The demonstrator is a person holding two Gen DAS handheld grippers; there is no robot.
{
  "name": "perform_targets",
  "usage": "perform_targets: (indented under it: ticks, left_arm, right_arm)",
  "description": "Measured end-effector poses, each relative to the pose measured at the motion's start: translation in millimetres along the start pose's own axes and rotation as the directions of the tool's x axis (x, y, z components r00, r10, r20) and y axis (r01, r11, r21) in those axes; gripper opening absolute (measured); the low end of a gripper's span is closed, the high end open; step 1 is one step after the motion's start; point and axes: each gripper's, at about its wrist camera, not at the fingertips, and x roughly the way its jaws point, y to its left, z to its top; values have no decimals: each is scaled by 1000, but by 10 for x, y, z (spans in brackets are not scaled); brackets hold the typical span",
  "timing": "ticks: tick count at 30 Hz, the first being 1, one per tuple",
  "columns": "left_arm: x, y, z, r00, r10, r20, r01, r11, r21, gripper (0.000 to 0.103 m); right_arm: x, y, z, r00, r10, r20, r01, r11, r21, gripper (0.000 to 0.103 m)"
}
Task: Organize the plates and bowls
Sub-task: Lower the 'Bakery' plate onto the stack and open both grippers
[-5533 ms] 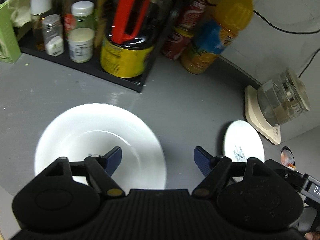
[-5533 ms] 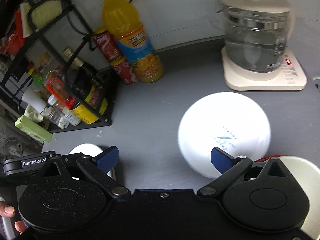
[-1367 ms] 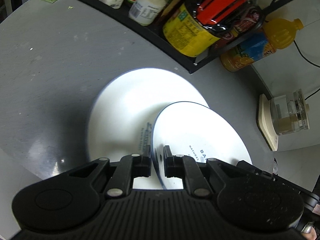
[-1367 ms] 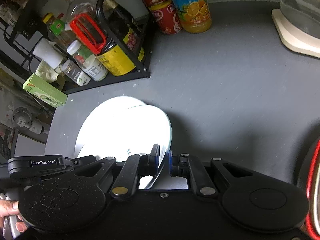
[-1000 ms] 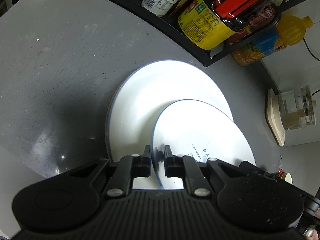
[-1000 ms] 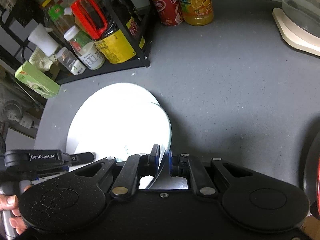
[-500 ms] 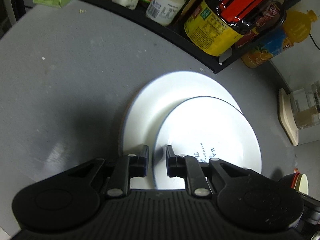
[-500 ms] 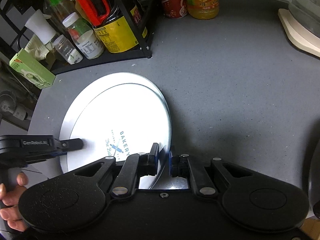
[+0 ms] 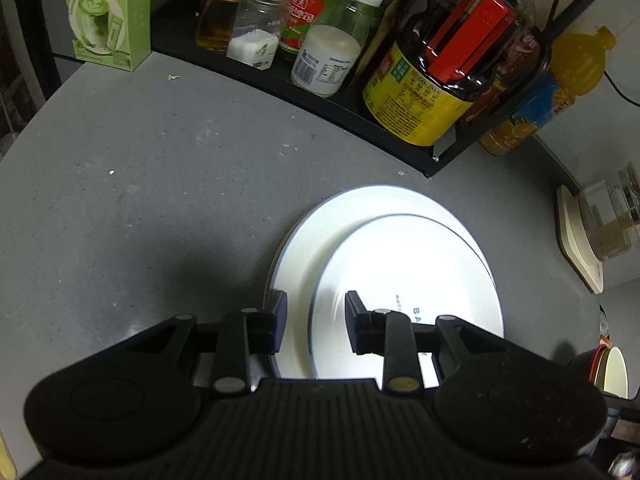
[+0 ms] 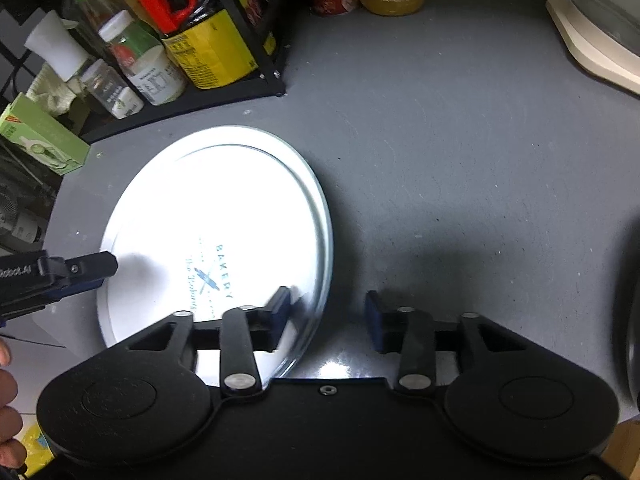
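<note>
A matte, speckled grey counter [image 9: 160, 200] is carrying two stacked round white plates [image 10: 224, 208] (glossy) beside the black rack [image 9: 400, 136]; left gripper [image 9: 313, 312] and right gripper [image 10: 328, 312] are gaping, holding nothing.

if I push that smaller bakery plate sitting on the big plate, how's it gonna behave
The smaller plate looks glazed and glossy, so it would probably slide easily across the larger plate rather than tip. It sits off-centre, toward one rim, so a push could carry it off. It looks rigid and likely breakable.
</note>
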Motion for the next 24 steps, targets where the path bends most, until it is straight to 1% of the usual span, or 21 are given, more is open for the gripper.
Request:
perform_targets:
  ticks: [2,6,9,11,12,13,16,20,22,24]
  left_arm:
    - [12,-5,-26,1000,-4,-3,4,1000,15,29]
    - [-3,-49,-32,1000,18,0,-18,1000,25,29]
    - [-83,-77,-29,997,59,41,-60,997,44,29]
    - [-120,-78,-20,995,77,60,-81,995,58,33]
    - [-121,-70,-12,995,83,60,-87,995,58,39]
    - [-114,-59,-7,994,89,57,-92,994,56,42]
    - [-46,-25,-14,995,95,37,-97,994,52,42]
    - [75,36,-46,995,98,-14,-97,994,47,42]
    - [106,81,-56,996,83,-19,-83,996,26,42]
    - [117,92,-58,997,77,-16,-77,997,28,42]
  right_arm:
    - [-4,-5,6,1000,0,-3,0,1000,8,49]
    - [-9,-15,2,1000,2,0,-2,1000,21,49]
    - [-5,-25,-9,1000,4,5,-4,1000,29,51]
    - [-2,-43,-16,1000,13,6,-13,999,35,52]
    - [-5,-51,-20,1000,16,7,-16,999,37,52]
    - [-11,-56,-23,1000,18,9,-18,999,37,52]
    - [-21,-72,-27,1000,20,10,-21,999,35,52]
    - [-26,-70,-39,1000,26,8,-26,999,32,52]
    - [-27,-65,-43,999,32,11,-32,999,29,52]
    - [-20,-71,-45,999,42,11,-42,999,33,51]
